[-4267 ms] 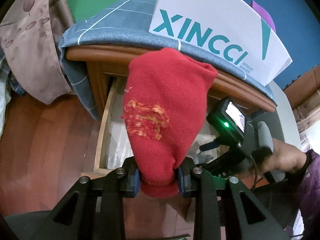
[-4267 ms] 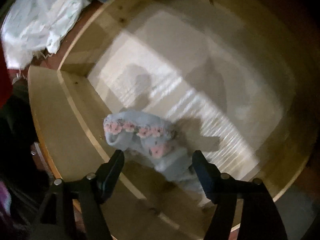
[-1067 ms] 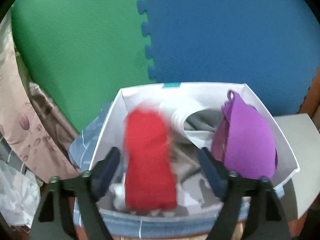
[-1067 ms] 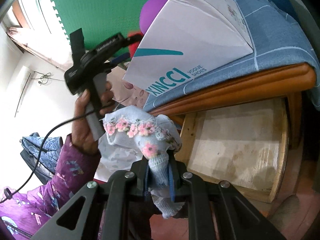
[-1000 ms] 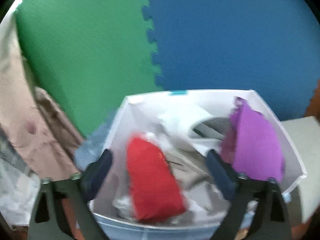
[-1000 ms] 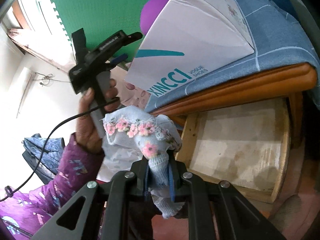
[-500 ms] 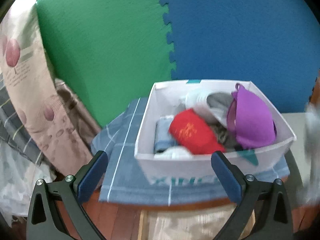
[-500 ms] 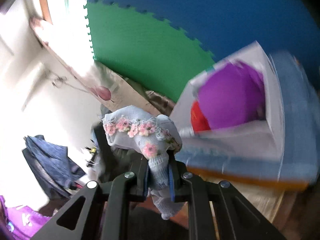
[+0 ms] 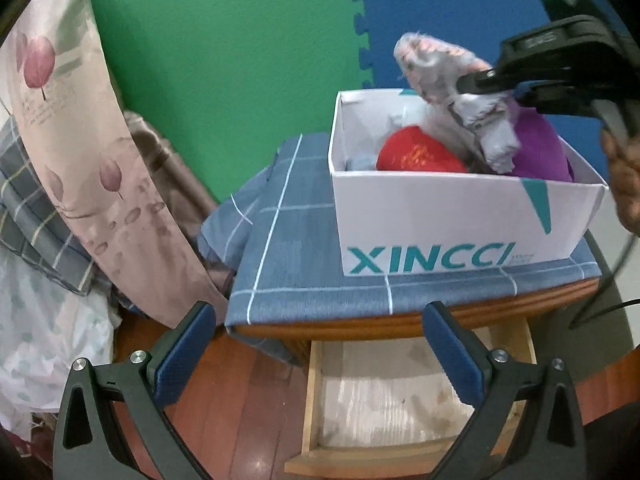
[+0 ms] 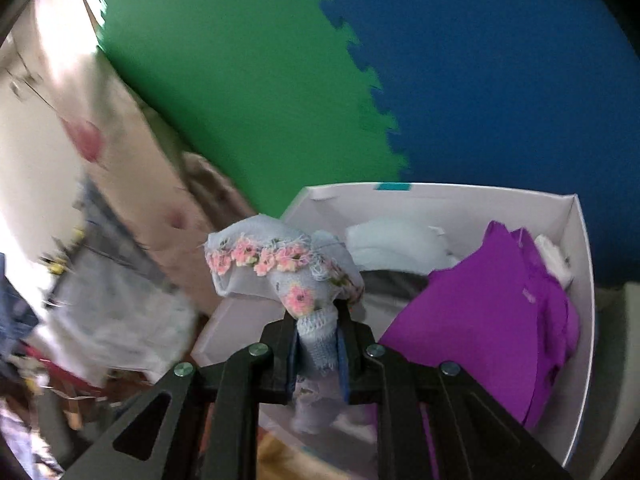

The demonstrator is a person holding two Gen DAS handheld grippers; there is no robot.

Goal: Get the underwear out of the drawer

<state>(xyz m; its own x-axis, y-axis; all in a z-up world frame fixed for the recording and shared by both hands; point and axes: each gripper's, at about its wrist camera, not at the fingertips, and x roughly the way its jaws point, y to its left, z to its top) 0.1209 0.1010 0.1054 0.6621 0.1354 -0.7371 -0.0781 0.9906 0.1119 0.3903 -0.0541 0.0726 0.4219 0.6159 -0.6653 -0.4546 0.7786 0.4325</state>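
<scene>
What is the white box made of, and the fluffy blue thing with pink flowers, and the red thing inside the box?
White box: probably cardboard, smooth and matte, with thin folded walls and printed teal letters.
Blue flowered garment: soft knitted fabric, judging by the ribbed stitches and fuzzy pink flower trim.
Red garment: likely knit cloth too, matte with rounded folds, though it is too blurry to be sure.

Carried up from beside the open drawer [image 9: 404, 396] to above the white box [image 9: 460, 216]: pale blue flowered underwear [image 10: 296, 276], clamped in the right gripper [image 10: 318, 344]. Pulled back from over the box: left gripper [image 9: 320, 352], jaws wide and empty. Dropped into the box, apparently toward its left side: red garment [image 9: 416, 156].
</scene>
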